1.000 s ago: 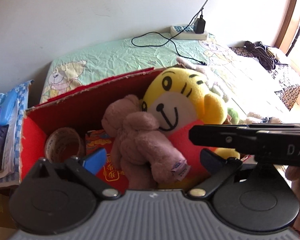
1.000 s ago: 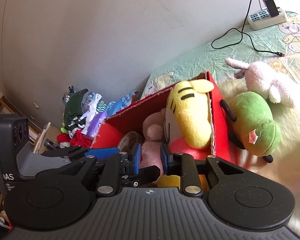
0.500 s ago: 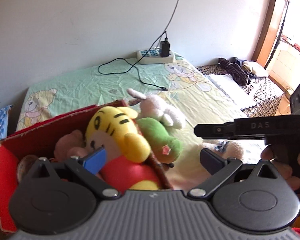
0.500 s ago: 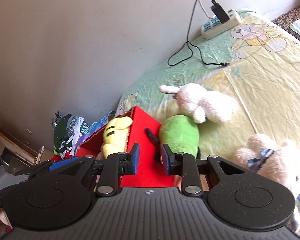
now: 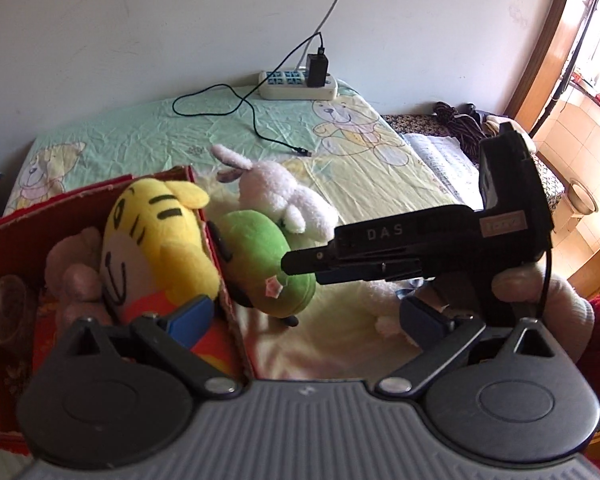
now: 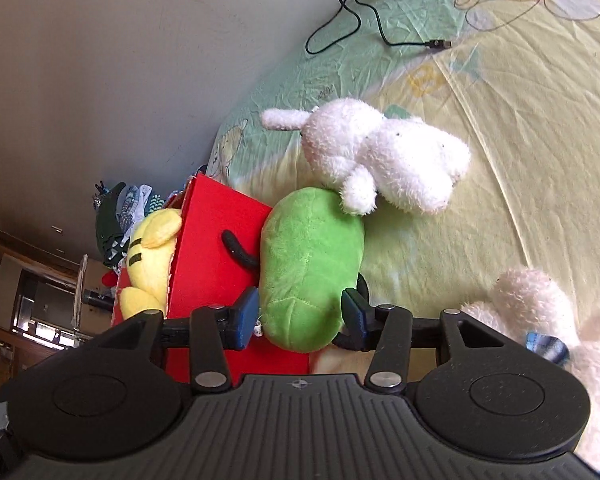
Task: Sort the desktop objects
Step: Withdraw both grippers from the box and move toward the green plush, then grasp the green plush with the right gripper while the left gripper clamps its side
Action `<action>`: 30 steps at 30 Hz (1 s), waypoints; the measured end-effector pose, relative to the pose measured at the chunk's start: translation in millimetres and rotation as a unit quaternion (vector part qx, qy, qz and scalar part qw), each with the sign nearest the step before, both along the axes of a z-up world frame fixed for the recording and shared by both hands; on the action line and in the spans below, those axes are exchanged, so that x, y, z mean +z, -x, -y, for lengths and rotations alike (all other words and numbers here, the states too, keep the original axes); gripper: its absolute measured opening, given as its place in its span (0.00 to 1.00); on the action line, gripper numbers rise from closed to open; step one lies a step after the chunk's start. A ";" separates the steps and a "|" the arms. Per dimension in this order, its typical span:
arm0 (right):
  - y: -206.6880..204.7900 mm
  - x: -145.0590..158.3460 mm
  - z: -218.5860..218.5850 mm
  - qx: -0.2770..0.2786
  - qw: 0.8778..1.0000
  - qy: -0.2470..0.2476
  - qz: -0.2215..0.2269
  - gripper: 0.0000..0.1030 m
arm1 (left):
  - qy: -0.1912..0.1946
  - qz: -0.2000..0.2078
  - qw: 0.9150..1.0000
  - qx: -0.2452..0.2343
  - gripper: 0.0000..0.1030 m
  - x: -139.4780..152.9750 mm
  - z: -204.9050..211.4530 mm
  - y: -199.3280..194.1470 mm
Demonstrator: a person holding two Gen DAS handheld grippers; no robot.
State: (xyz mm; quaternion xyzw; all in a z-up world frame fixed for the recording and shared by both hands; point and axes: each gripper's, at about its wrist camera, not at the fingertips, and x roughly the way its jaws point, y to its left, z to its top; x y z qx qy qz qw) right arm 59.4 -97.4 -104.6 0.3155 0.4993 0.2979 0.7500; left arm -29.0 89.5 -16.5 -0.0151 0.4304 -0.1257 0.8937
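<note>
A red box [image 5: 60,204] at the left holds a yellow tiger plush [image 5: 156,240], a pink plush [image 5: 72,280] and a tape roll [image 5: 4,308]. A green plush [image 5: 268,260] leans on the box's outer wall, with a white rabbit plush [image 5: 276,196] behind it. My left gripper [image 5: 304,318] is open and holds nothing, hovering over the box's right edge. My right gripper [image 6: 300,312] is open, its blue pads on either side of the green plush [image 6: 308,264]'s near end. The plush does not look squeezed. A cream bear plush [image 6: 540,308] lies at the right.
The bedsheet [image 5: 360,168] carries a power strip [image 5: 296,84] and a black cable [image 5: 256,120] near the back wall. A gloved hand [image 5: 540,292] holds the right gripper. Clothes [image 6: 120,208] are piled beyond the red box [image 6: 212,248]. Bedding and cords lie far right.
My right gripper left the box, swung over to the green plush and went from shut to open around it. My left gripper drew back from the box and turned right.
</note>
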 end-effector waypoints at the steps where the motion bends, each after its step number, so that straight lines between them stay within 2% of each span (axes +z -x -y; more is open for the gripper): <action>1: -2.9 -4.5 -2.3 0.004 1.000 -0.005 -0.011 0.53 | 0.000 -0.001 1.000 0.006 0.97 0.0 -0.8 0.0; 4: -7.1 -13.6 -8.0 0.015 0.999 -0.011 -0.034 0.53 | -0.002 -0.005 1.000 0.020 0.97 0.4 -0.7 -0.4; 6: -5.9 -16.1 -5.9 0.015 0.999 -0.019 -0.042 0.46 | -0.004 -0.005 1.000 0.024 0.97 1.2 1.1 -0.9; 11: 13.3 -16.3 17.5 0.021 0.997 -0.047 -0.061 0.42 | 0.005 -0.005 1.000 0.017 0.97 3.0 9.5 -1.5; 15: 45.1 -16.0 38.7 0.044 0.995 -0.054 -0.071 0.42 | 0.030 -0.018 0.999 -0.010 0.97 1.2 17.6 1.9; 16: 54.0 -14.8 46.1 0.047 0.995 -0.059 -0.072 0.43 | 0.038 -0.025 0.999 -0.017 1.00 -0.4 19.1 3.4; 19: 75.9 -13.1 66.3 0.045 0.993 -0.075 -0.079 0.43 | 0.073 -0.044 0.995 -0.044 0.99 -3.7 22.1 12.7; 21: 86.0 -12.1 74.2 0.048 0.993 -0.075 -0.080 0.43 | 0.078 -0.050 0.994 -0.056 0.99 -5.3 26.3 20.1; 27: 87.4 -13.3 83.0 0.019 0.995 -0.082 -0.060 0.42 | 0.116 -0.099 0.986 -0.071 0.98 -28.1 27.6 35.9; 30: 76.6 -7.5 75.3 0.008 0.997 -0.069 -0.022 0.42 | 0.119 -0.123 0.984 -0.053 0.98 -45.5 23.8 45.3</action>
